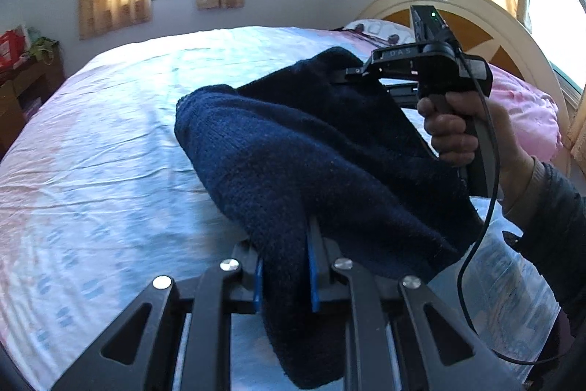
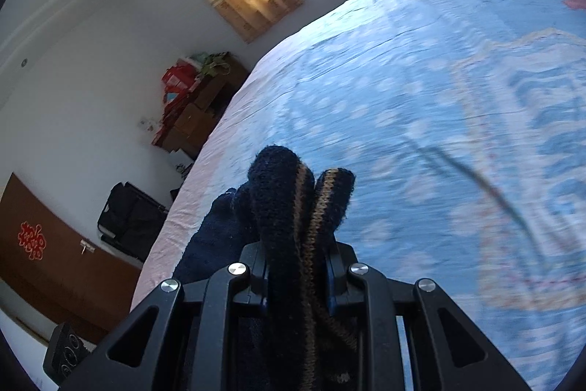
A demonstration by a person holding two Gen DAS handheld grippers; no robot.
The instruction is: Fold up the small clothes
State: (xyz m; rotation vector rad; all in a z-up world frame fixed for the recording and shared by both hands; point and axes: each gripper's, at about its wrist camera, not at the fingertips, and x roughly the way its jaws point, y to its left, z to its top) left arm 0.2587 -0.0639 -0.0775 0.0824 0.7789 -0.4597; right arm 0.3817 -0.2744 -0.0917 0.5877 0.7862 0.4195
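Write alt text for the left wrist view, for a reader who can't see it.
A navy knitted garment hangs stretched between two handheld grippers over a bed with a pale blue and pink sheet. The left gripper clamps one edge in the foreground; the right gripper, held in a hand, grips the far edge. Curtained windows behind.

Both tongs, left (image 1: 285, 266) and right (image 2: 297, 277), are clamped on knit fabric, raised.

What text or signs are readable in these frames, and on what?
"DAS": faint raised letters on the right hand-held gripper, left wrist view; anything after them is unclear.
Red ornamental character on the brown panel: a sign, too small to read.
Red packaging on the side cabinet: print too blurred.
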